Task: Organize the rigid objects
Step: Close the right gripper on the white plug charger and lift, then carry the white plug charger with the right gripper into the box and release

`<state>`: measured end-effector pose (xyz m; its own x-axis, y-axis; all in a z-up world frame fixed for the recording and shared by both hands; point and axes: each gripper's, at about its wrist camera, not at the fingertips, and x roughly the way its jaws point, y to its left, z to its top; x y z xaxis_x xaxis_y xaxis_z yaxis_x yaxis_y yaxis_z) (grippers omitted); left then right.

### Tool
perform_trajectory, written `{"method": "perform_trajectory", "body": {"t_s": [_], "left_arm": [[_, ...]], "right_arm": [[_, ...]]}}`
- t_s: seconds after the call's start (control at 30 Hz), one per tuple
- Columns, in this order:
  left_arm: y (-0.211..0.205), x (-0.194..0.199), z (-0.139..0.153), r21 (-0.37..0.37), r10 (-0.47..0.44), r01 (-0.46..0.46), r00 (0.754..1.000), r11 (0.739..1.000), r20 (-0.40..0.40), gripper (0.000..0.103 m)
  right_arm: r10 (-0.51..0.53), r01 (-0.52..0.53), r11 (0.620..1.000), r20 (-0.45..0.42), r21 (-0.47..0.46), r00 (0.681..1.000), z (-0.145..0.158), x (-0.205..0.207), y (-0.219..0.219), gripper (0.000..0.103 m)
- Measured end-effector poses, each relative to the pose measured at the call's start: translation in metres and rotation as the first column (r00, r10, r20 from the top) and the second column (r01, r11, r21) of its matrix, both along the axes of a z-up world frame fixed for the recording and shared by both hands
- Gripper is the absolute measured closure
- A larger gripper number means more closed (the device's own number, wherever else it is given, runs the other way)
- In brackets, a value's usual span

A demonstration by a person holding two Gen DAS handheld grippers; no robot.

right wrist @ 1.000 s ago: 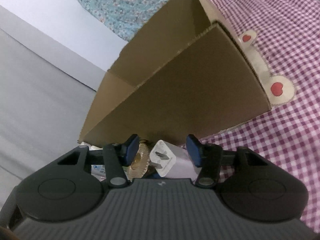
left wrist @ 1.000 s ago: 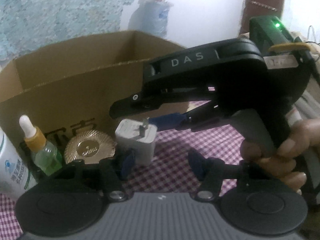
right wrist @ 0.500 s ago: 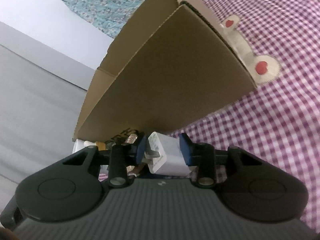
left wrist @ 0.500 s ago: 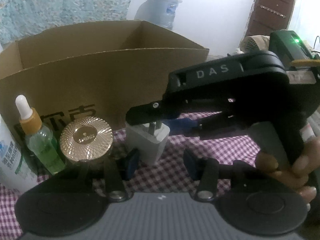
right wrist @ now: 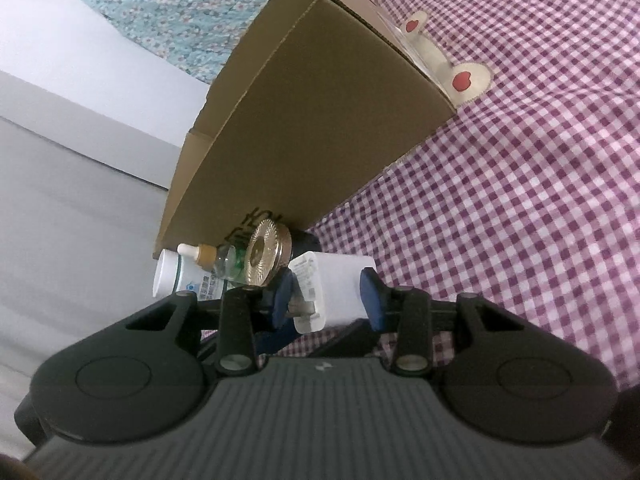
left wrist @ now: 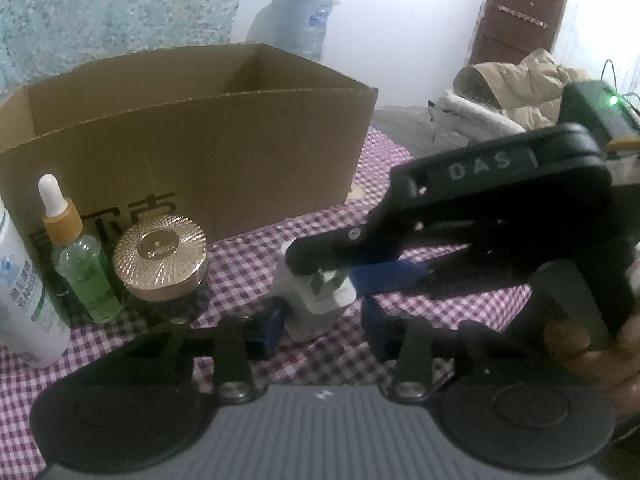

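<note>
Grip status: the small white plastic plug adapter w/ metal prongs (right wrist: 334,286) is held between the blue pads of the right gripper (right wrist: 330,298), jaws closed to approx. the adapter's width, one pad on the pronged end and one on the opposite end. From the left wrist view the same adapter (left wrist: 316,302) is seen just above the purple-and-white checked cloth (left wrist: 256,252); whether its base touches the cloth cannot be told. Its long axis runs across the right jaws, i.e. pad to pad, prongs toward the pad nearer the bottles. The left gripper (left wrist: 326,330) is open w/ nothing held; the adapter sits just ahead of its gap, slightly left of centre. The open brown cardboard box (left wrist: 192,148) stands directly behind the adapter, rim well above it, so the coming move is judged to be a lift up and over the near wall, then a release inside; the right hand is the nearer and is already loaded. Beside the box front, in a row: a round jar w/ ribbed gold lid (left wrist: 160,258), a green glass dropper bottle w/ white bulb (left wrist: 82,264), and a white plastic bottle w/ blue print (left wrist: 24,304), all upright, not yet boxed. Risk: wall strike if lift is too low.
</note>
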<state>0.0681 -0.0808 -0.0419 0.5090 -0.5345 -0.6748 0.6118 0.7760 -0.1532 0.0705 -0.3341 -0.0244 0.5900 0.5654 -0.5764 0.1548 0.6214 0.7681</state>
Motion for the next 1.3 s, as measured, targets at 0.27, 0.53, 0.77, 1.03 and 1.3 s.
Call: {"method": "perform_trajectory", "body": {"t_s": [0.27, 0.53, 0.77, 1.03, 1.3], "left_arm": [[-0.007, 0.005, -0.003, 0.056, 0.004, -0.006, 1.000, 0.998, 0.022, 0.062], [-0.024, 0.017, -0.005, 0.077, 0.011, -0.014, 0.999, 0.997, 0.041, 0.065], [-0.026, 0.006, -0.001, 0.088, 0.010, -0.017, 0.997, 0.996, 0.080, 0.066], [-0.014, -0.018, 0.039, 0.070, 0.039, -0.052, 0.983, 0.996, 0.178, 0.066], [0.000, 0.010, 0.105, 0.027, 0.084, -0.095, 0.960, 0.995, 0.266, 0.065]], "right_arm": [[-0.011, 0.012, 0.999, 0.015, -0.039, 1.000, 0.001, -0.001, -0.006, 0.062], [-0.016, 0.016, 1.000, 0.005, -0.004, 1.000, -0.009, 0.006, 0.000, 0.060], [-0.001, 0.002, 1.000, 0.028, -0.019, 1.000, -0.003, 0.000, 0.001, 0.060], [0.026, -0.023, 0.999, 0.128, -0.024, 0.991, 0.041, -0.008, 0.012, 0.060], [0.133, -0.101, 0.988, 0.318, -0.116, 0.939, 0.116, 0.031, 0.030, 0.059]]}}
